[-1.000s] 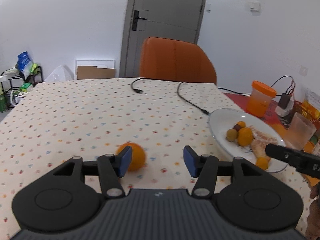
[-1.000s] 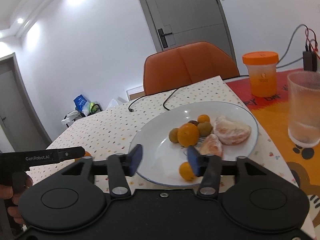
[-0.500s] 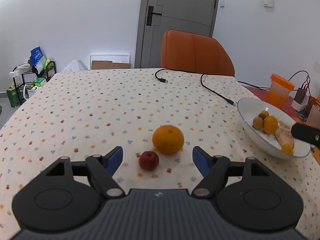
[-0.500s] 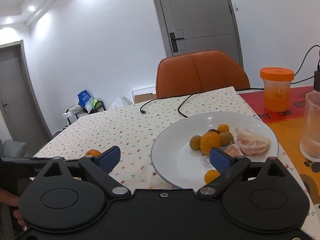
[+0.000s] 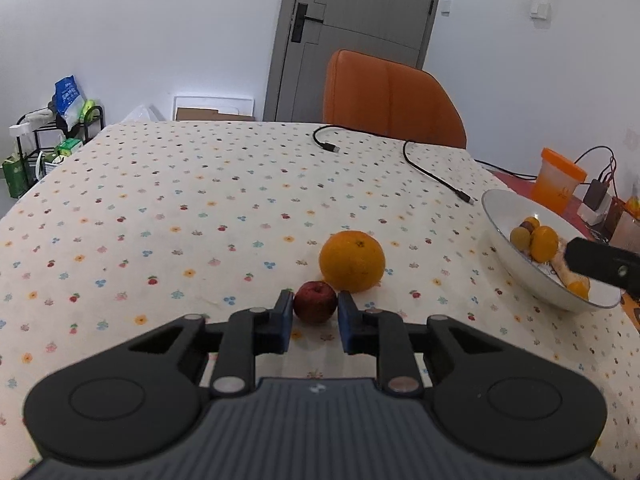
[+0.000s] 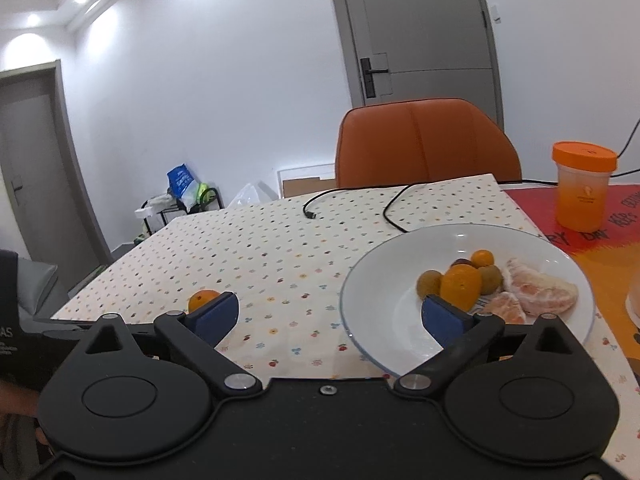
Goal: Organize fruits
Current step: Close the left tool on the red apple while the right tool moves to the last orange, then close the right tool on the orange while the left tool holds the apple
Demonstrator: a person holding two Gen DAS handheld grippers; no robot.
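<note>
Left wrist view low over the tablecloth (image 5: 200, 200), facing the far orange chair (image 5: 392, 100), right wrist view nearer the white plate (image 6: 384, 280), facing likewise, both share chair, plate, orange (image 5: 352, 261), door (image 5: 360, 20)

Dark red fruit (image 5: 315, 301), orange (image 5: 352, 255), white plate (image 6: 376, 280), flower-dotted cream tablecloth (image 5: 200, 208).

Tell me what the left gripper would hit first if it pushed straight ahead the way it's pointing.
The left gripper, shut on the small red fruit, would probably press that fruit into the large orange just beyond it; the gap between the two fruits looks slight, though depth is hard to judge.
</note>
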